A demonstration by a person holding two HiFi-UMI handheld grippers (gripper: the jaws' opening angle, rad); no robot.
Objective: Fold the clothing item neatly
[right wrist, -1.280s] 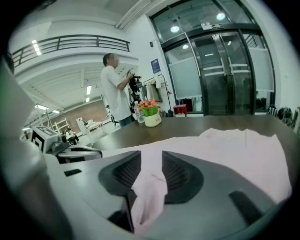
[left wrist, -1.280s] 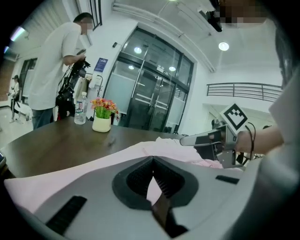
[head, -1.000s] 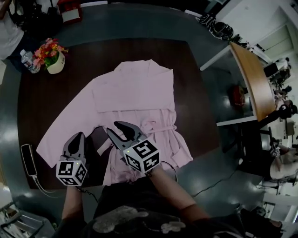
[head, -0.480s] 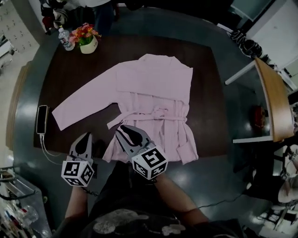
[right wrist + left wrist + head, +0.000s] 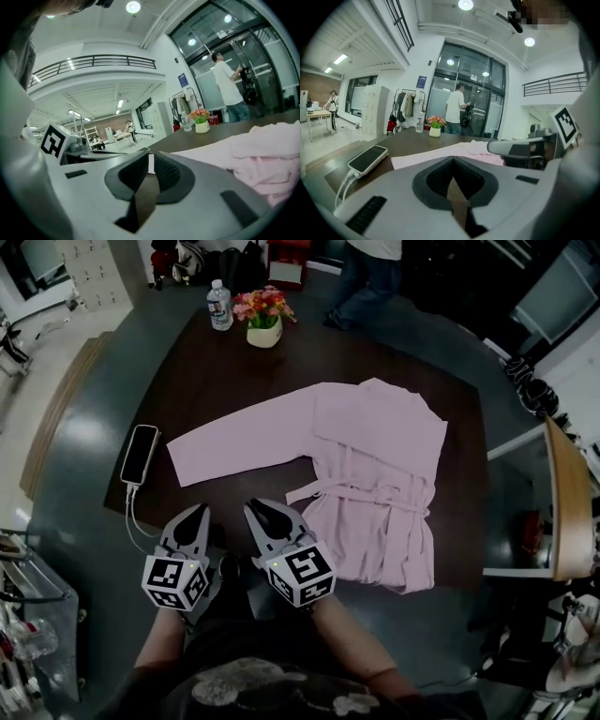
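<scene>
Hovering both grippers just beside the pink robe (image 5: 375,474), which lies spread flat on the counter (image 5: 234,381).
It looks soft and floppy, so pinch the sleeve cuff (image 5: 180,460). The left gripper (image 5: 199,514) has its fingers clenched and empty; the right gripper (image 5: 265,509) has just been closing, with a slit left and nothing between.

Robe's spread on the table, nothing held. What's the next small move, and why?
Probably bring the left gripper to the cuff of the sleeve that sticks out left, opening on the way. The robe lies unfolded, that sleeve is nearest, and this gripper is shut and empty.
</scene>
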